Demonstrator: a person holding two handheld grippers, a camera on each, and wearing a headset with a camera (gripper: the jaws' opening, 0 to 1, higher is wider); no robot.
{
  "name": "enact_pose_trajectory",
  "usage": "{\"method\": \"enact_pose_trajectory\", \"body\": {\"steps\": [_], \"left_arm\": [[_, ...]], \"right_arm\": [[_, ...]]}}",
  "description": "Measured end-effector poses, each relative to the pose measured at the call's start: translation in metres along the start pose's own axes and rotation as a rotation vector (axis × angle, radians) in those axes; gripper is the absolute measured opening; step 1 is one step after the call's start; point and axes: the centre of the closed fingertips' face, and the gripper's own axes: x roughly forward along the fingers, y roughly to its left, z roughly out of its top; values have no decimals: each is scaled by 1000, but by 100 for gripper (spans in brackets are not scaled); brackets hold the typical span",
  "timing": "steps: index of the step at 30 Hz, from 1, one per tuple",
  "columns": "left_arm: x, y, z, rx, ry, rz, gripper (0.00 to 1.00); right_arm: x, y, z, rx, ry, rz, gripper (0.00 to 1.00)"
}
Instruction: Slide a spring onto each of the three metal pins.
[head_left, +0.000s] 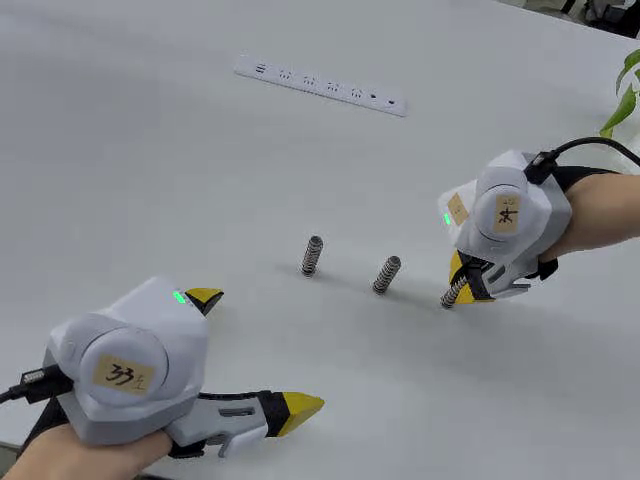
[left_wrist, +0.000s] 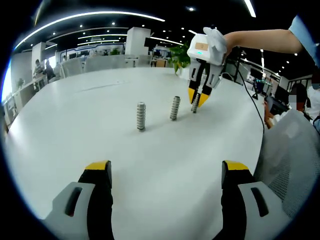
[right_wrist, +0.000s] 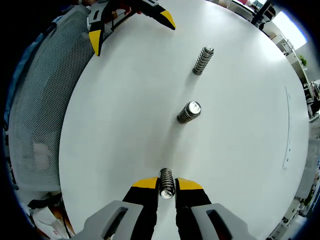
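So we've got the right gripper (right_wrist: 167, 185) pinched nearly closed around the third spring (right_wrist: 166, 179), which stands on the white table (head_left: 150, 180) at one end of the row. The middle spring (head_left: 387, 274) and far spring (head_left: 312, 255) stand free next to it. The shiny cap (right_wrist: 193, 107) on the middle one is probably a pin head, hard to tell. Our left gripper (left_wrist: 166, 167) hovers wide open, holding nothing, well apart from them.
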Motion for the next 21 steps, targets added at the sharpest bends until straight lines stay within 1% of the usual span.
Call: {"method": "enact_pose_trajectory", "body": {"steps": [1, 4, 9, 12, 15, 16, 17, 20, 21], "left_arm": [[0, 0, 0, 2, 0, 0, 89], [-1, 0, 2, 3, -3, -1, 89], [0, 0, 4, 9, -4, -3, 89], [-1, 0, 6, 14, -3, -5, 89], [-1, 0, 8, 11, -8, -6, 89], [-1, 1, 9, 8, -10, -6, 90], [-1, 2, 10, 5, -11, -6, 89], [-1, 3, 11, 4, -11, -6, 89], [-1, 4, 11, 8, -10, -6, 89]], "right_arm": [[-1, -1, 0, 7, -3, -6, 11], [-1, -4, 0, 21, -11, -24, 23], [-2, -6, 2, 62, -44, -36, 47], [-2, -5, 5, 80, -77, -41, 62], [-3, -3, 7, 110, -111, -41, 72], [-3, -2, 9, 137, -130, -41, 75], [-3, -2, 9, 154, -138, -44, 80], [-4, 0, 10, 172, -168, -52, 91], [-5, 2, 12, 193, -189, -49, 94]]}}
